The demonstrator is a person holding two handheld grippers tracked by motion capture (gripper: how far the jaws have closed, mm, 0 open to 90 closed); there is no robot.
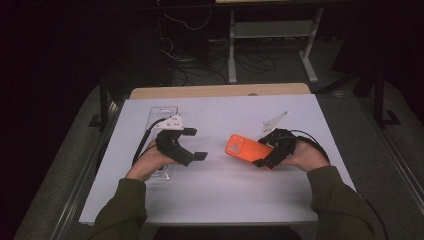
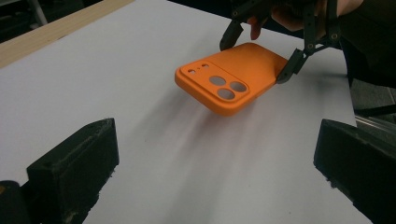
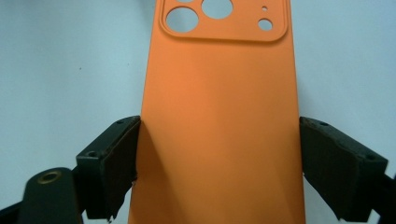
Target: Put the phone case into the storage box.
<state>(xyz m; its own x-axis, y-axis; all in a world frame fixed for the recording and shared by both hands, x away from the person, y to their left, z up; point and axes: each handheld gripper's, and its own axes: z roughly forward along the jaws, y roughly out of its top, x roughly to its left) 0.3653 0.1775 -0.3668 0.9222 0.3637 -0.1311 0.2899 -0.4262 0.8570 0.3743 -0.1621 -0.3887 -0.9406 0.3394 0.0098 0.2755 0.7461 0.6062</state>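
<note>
An orange phone case (image 1: 245, 147) with round camera cut-outs hangs just above the white table top, camera end pointing left. My right gripper (image 1: 263, 152) is shut on it, one pad on each long edge (image 3: 219, 163). In the left gripper view the orange phone case (image 2: 233, 77) casts a shadow on the sheet, with the right gripper (image 2: 258, 55) behind it. My left gripper (image 1: 196, 144) is open and holds nothing. It faces the case from the left, a short gap away, and its wide-set jaws frame the case in its own view (image 2: 215, 172).
A white sheet (image 1: 220, 190) covers the table, with a wooden strip (image 1: 220, 91) along its far edge. A clear plastic tray (image 1: 162, 112) lies under and behind the left hand. Beyond the table are desk legs and cables (image 1: 200, 65) on a dark floor.
</note>
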